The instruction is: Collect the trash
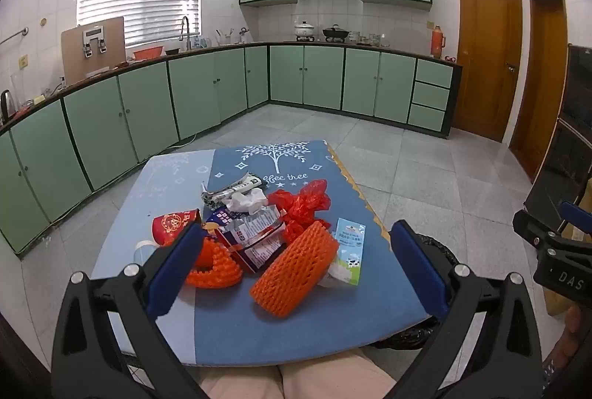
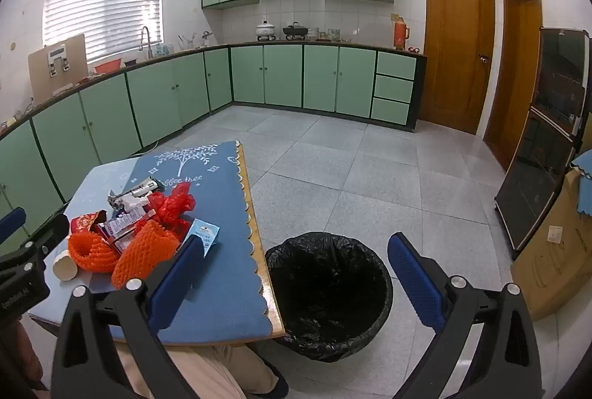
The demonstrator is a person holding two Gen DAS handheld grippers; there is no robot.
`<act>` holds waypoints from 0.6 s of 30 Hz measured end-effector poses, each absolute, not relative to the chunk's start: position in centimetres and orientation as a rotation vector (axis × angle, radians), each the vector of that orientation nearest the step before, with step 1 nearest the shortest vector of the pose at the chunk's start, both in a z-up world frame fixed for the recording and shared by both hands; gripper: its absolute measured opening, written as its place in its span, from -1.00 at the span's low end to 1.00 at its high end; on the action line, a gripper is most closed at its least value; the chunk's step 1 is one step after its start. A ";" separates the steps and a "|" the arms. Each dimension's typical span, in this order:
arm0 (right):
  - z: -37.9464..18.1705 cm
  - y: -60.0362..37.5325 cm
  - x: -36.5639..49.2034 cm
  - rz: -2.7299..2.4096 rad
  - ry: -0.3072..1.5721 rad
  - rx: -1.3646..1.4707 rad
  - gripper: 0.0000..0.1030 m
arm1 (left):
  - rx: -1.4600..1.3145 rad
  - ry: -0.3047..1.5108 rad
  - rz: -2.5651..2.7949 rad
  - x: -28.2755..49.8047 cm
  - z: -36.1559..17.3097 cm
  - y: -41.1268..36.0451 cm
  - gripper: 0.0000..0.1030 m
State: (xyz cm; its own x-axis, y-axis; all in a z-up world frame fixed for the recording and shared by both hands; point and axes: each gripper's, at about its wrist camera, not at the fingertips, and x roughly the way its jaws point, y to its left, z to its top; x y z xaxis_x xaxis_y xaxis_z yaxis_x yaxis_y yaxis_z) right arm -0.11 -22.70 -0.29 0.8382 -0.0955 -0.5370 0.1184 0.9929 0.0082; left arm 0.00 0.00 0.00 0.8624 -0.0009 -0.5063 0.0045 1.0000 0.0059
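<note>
Left gripper (image 1: 292,262) hangs above the near edge of the desk (image 1: 296,332), jaws spread wide with nothing between them. The trash lies in a heap near the middle of the desk, beyond and below the jaws: an orange foam fruit net (image 1: 294,273) nearest the near edge, a second orange foam net (image 1: 212,267) to its left behind the left finger, a red paper cup (image 1: 172,223) on its side toward the left edge, a crumpled snack wrapper (image 1: 255,232) at the centre, a red plastic bag (image 1: 303,201) behind it, and a flat milk carton (image 1: 349,249) toward the right edge. A white paper cup (image 2: 64,265) lies by the left edge. Right gripper (image 2: 296,269) is held over the black-lined trash bin (image 2: 329,288), which stands on the floor touching the right edge of the desk; its jaws are likewise wide apart and empty, the heap lying to their left.
</note>
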 end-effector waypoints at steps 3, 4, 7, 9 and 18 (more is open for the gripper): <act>-0.3 -22.7 -0.1 -0.111 0.562 0.043 0.88 | 0.004 0.528 -0.002 0.0 0.0 0.0 0.90; -0.3 -22.7 -0.1 -0.111 0.564 0.046 0.88 | 0.005 0.528 0.000 0.0 0.0 0.0 0.90; -0.3 -22.7 0.0 -0.110 0.566 0.045 0.88 | 0.004 0.528 0.002 0.1 0.0 0.0 0.90; -0.2 -22.7 0.0 -0.111 0.563 0.045 0.88 | 0.002 0.527 0.002 0.0 0.0 0.0 0.90; -0.2 -23.0 -0.2 -0.109 0.561 0.045 0.88 | 0.001 0.522 0.005 -0.2 0.5 0.4 0.90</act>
